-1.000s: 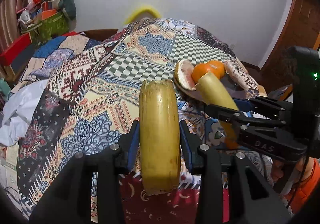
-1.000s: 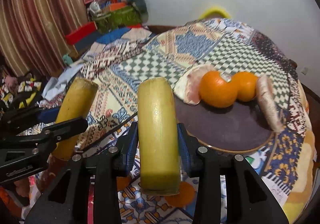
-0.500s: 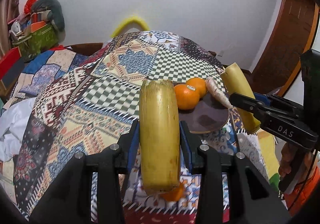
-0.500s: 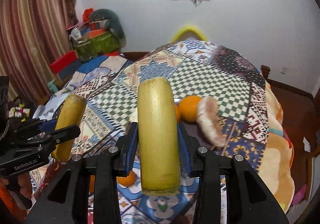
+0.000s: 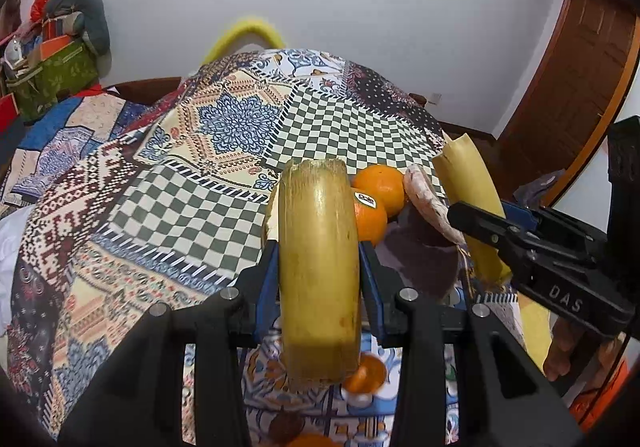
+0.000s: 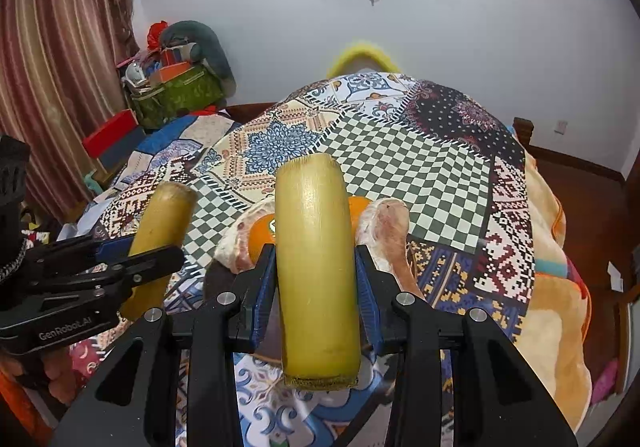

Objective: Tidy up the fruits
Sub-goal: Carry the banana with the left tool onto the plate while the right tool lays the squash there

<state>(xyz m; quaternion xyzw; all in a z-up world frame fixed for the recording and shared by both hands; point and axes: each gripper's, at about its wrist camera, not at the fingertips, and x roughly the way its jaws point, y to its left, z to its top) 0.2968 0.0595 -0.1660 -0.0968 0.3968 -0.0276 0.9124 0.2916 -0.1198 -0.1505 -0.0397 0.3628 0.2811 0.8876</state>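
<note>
Right now my left jaws (image 5: 318,279) are clamped on a yellow-green cane piece (image 5: 318,247), blue pads pressed to both its sides, at the lower middle of the frame. My right jaws (image 6: 316,287) pinch a second cane piece (image 6: 314,267) the same way. Just behind them, two oranges (image 5: 380,187) and pale pomelo wedges (image 5: 430,203) sit on a dark round plate (image 5: 420,259), centre right, on the bed's patchwork quilt (image 5: 180,187)
</note>
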